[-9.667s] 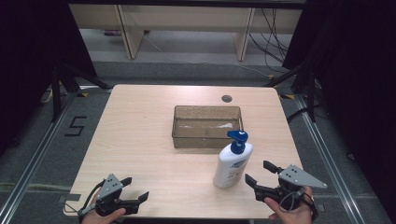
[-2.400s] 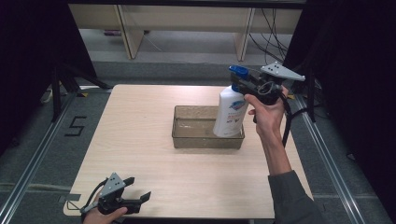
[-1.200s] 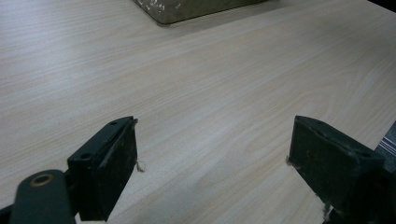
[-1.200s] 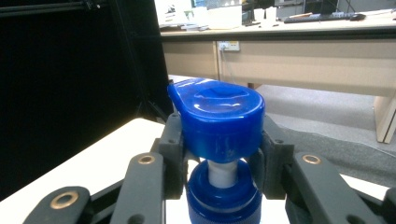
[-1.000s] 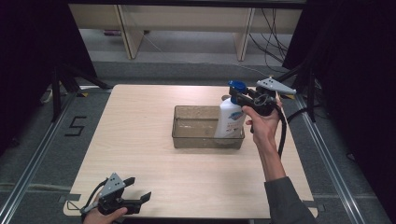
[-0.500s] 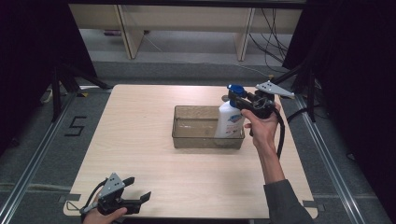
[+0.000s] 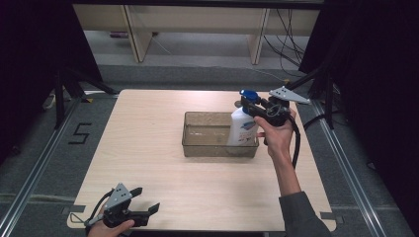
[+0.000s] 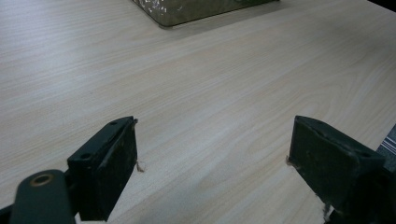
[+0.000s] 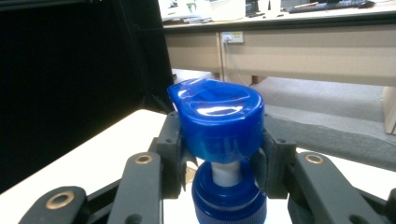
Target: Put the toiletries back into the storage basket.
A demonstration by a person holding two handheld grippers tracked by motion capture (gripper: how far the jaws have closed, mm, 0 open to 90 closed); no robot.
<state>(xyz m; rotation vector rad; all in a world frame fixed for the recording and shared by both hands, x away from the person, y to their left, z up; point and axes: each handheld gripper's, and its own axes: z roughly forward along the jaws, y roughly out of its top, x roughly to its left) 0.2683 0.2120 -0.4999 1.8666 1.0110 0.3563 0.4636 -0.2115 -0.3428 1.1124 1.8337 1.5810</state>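
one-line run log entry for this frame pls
phase: placing | right hand-held gripper: shut on pump bottle at its neck | pump bottle: upright in clear bin, right end | left hand-held gripper: open, idle

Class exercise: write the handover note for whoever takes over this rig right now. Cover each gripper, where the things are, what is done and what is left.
Right gripper: shut on the pump bottle at its blue pump head, bottle upright in the right end of the clear bin.
Left gripper: open, holding nothing, low over the table at its near left corner.
Done: bottle is in the bin.
Left: release the bottle, withdraw the right gripper.
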